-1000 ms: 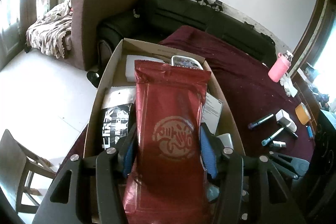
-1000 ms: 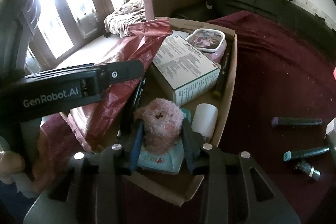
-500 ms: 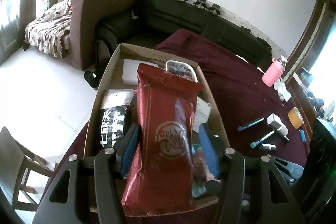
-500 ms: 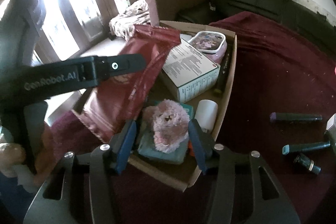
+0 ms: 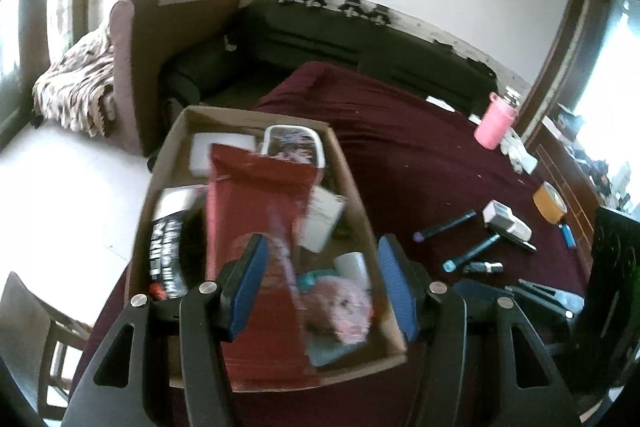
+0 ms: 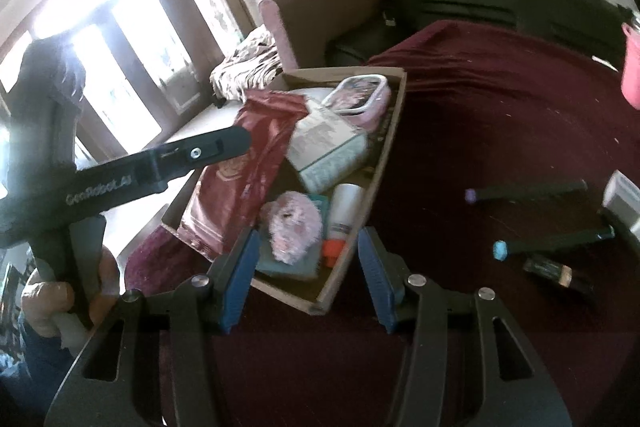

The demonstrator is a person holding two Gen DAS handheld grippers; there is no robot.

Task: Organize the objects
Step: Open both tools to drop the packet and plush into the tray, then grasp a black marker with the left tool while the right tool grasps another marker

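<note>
A cardboard box (image 5: 356,187) (image 6: 384,163) stands on the maroon cloth at the table's left end. In it lie a red foil pouch (image 5: 256,219) (image 6: 244,179), a pink fluffy toy (image 5: 344,307) (image 6: 292,223) on a teal pack, a white printed carton (image 6: 328,147), a white tube (image 6: 346,207) and a lidded picture tin (image 6: 356,95). My left gripper (image 5: 320,283) is open and empty above the box's near end. My right gripper (image 6: 306,271) is open and empty above the box's near corner.
Markers (image 5: 444,225) (image 6: 524,191), a small bottle (image 6: 556,271), a white box (image 5: 506,221) and a tape roll (image 5: 550,203) lie on the cloth right of the box. A pink bottle (image 5: 496,121) stands far right. Sofas line the back wall. A chair (image 5: 36,339) is at lower left.
Both grippers have opened and pulled up and back. The left one let go of the red pouch, the right one let go of the pink toy; both now lie in the box.
</note>
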